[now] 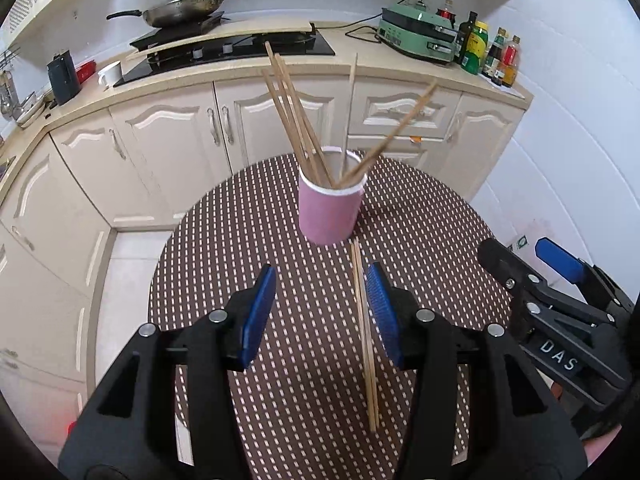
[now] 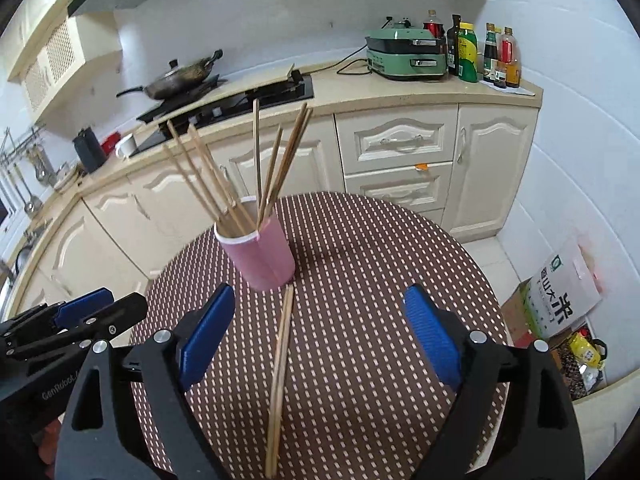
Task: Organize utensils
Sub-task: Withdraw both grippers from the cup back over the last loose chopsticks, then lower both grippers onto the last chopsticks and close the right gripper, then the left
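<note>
A: How do the hands sit?
B: The left hand-held gripper point(image 1: 320, 316) hovers low over the tabletop point(image 1: 420, 220), jaws spread, empty. The right hand-held gripper point(image 2: 320, 340) hovers beside it, spread wider, also empty.
A: And the chopsticks?
B: A loose pair point(image 2: 280, 368) lies flat on the tabletop, one end touching the pink cup point(image 2: 264, 260). The cup stands upright with more chopsticks point(image 1: 296, 120) fanned out in it.
A: The surroundings?
B: Brown dotted mat, cream cabinets point(image 1: 168, 136), a wok point(image 1: 184, 6) on the stove.
</note>
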`<state>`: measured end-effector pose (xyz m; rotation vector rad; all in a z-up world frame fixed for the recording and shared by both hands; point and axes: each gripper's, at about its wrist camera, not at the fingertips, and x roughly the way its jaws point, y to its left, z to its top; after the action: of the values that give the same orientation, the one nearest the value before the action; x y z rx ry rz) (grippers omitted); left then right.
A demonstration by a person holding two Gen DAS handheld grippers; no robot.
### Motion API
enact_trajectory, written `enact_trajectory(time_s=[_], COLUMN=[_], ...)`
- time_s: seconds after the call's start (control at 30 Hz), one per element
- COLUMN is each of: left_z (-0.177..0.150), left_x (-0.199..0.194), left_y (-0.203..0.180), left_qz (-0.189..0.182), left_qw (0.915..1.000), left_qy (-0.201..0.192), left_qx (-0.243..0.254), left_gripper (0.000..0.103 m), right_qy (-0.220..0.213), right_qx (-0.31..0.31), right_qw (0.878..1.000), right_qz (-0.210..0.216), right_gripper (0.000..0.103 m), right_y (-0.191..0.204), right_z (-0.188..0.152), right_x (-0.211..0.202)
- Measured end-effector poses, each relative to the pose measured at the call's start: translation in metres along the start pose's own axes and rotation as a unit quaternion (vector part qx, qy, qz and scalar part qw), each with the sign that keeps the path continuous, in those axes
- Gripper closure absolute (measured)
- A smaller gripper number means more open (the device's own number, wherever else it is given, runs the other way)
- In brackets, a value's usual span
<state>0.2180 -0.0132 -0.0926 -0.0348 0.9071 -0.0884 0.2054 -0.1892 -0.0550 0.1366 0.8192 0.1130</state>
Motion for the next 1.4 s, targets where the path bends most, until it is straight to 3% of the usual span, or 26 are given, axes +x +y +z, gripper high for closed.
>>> enact_trajectory(time_s=[0.37, 0.47, 0.73, 1.13, 1.4], left_z=[-0.043, -0.051, -0.064, -0.043, -0.025], left_x=[-0.004, 0.000, 0.025, 0.072, 0.112], left_y=[-0.010, -0.008, 0.009, 0.033, 0.042], left_qz=[-0.004, 0.012, 0.015, -0.004, -0.019], left_qw=[0.9994, 0.9993, 0.9981, 0.9953, 0.9911], left_qy=[0.034, 0.035, 0.057, 0.096, 0.131], left_qx=[-0.004, -0.006, -0.016, -0.011, 0.008], left_gripper=[0.055, 0.055, 0.055, 0.055, 0.055], right_qy=[0.075, 0.101, 0.129, 0.186, 0.238], right_qx=[0.019, 0.022, 0.014, 0.020, -0.012], right_qw=[0.997, 0.995, 0.991, 0.981, 0.967], right_qz=[0.002, -0.004, -0.027, -0.055, -0.090], right_gripper=[0.019, 0.019, 0.019, 0.020, 0.020], right_y=[-0.012, -0.013, -0.004, 0.023, 0.037], right_z=[-0.045, -0.055, -0.064, -0.058, -0.060], right_x=[0.007, 0.017, 0.043, 0.126, 0.175])
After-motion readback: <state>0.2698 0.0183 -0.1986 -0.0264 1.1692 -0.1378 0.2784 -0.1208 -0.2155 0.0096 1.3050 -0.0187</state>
